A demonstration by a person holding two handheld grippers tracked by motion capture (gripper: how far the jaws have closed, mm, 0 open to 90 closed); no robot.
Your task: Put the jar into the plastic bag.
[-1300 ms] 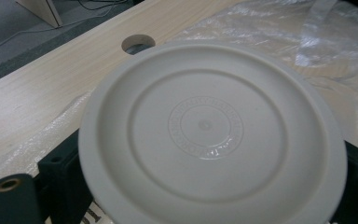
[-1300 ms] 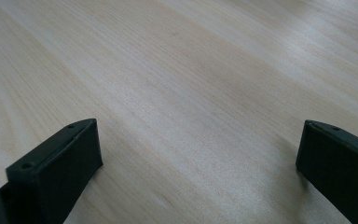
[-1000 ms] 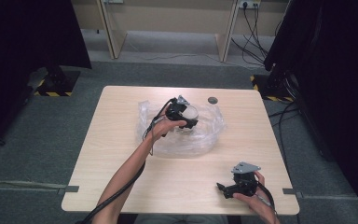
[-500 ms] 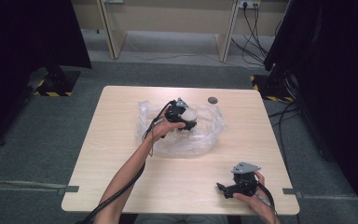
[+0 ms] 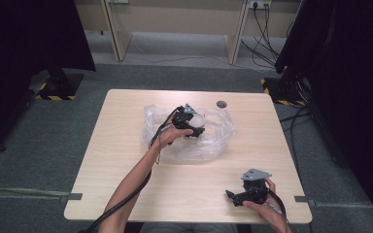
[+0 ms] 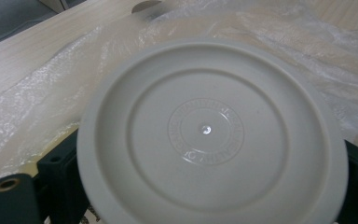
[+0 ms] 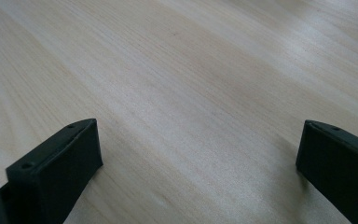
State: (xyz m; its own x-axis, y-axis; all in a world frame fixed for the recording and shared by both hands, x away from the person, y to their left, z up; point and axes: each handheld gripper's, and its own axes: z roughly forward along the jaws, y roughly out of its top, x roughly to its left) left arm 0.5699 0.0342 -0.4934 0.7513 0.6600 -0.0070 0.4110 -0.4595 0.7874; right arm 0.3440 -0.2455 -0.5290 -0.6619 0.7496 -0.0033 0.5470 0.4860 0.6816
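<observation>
Left forearm stretched forward over mid-table, left gripper (image 5: 188, 121) at far centre, jaws clamped either side of a round white lid (image 6: 212, 135). Right gripper (image 5: 249, 187) low at near right, jaws spread wide, nothing between.

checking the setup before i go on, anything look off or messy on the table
Nothing looks spilled or broken. The clear plastic bag lies crumpled mid-table, and the left gripper holds a white round lid over it. A small dark disc sits alone near the far edge.
</observation>
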